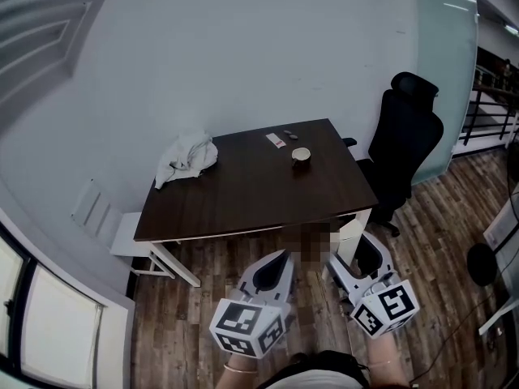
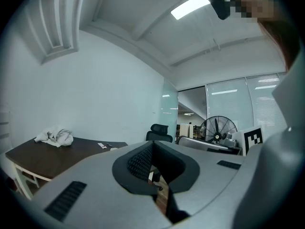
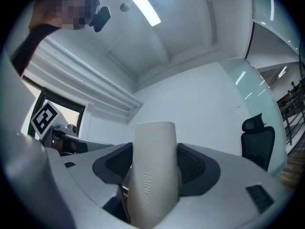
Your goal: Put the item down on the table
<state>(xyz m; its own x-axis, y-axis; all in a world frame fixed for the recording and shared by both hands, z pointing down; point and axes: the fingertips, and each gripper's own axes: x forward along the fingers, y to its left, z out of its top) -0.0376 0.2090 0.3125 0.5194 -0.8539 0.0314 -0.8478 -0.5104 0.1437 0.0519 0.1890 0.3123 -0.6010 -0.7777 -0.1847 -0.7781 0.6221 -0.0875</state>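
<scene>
One table [image 1: 243, 193] fills the middle of the head view, with one black chair [image 1: 405, 148] at its 3 o'clock. Wood floor [image 1: 438, 217] lies round them.

On the table are one crumpled white cloth [image 1: 186, 159] at 10 o'clock, one small cup [image 1: 301, 155] at 2 o'clock, one pale card [image 1: 276, 140] at 1 o'clock, and two tiny dark bits [image 1: 289, 134] just beside the card.

Two grippers are held low at 6 o'clock, over the floor and short of the table's near edge. Both point toward 12 o'clock, marker cubes nearest the person. The left gripper [image 1: 280, 259] has its jaws pressed together with nothing between them. The right gripper [image 1: 366, 250], at its 3 o'clock, pinches one pale rounded item [image 3: 153, 175] stamped MINISO. The item stands upright between the dark pads [image 3: 193, 163], off the table and near its near right corner.
</scene>
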